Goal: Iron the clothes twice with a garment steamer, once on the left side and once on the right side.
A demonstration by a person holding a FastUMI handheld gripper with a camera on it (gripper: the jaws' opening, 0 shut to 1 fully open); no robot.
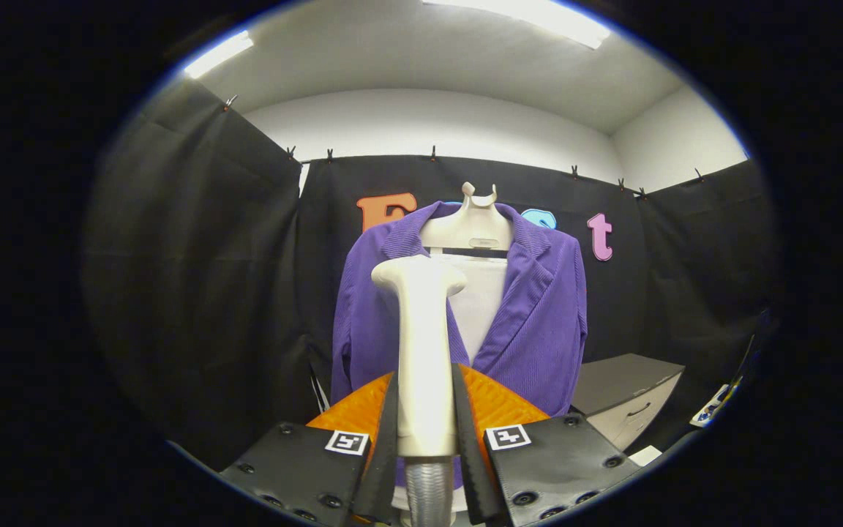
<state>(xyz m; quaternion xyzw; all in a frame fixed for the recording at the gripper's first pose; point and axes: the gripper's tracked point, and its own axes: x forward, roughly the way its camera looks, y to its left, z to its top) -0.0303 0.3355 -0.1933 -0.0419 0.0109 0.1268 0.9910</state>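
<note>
A cream garment steamer (pixel 421 344) stands upright between my fingers, its handle clamped from both sides and its ribbed grey hose (pixel 429 490) running down below them. My gripper (pixel 426 410) is shut on that handle. The steamer head sits just ahead of the fingers, in front of the left half of a purple jacket (pixel 538 322). The jacket hangs open over a white inner panel (pixel 481 304) on a cream hanger stand (pixel 476 219). Whether the head touches the cloth I cannot tell.
Black cloth walls close the booth behind and on both sides of the jacket. A grey cabinet with a drawer handle (pixel 626 399) stands to the right of the jacket, low down. A small object with markings (pixel 714 406) lies further right.
</note>
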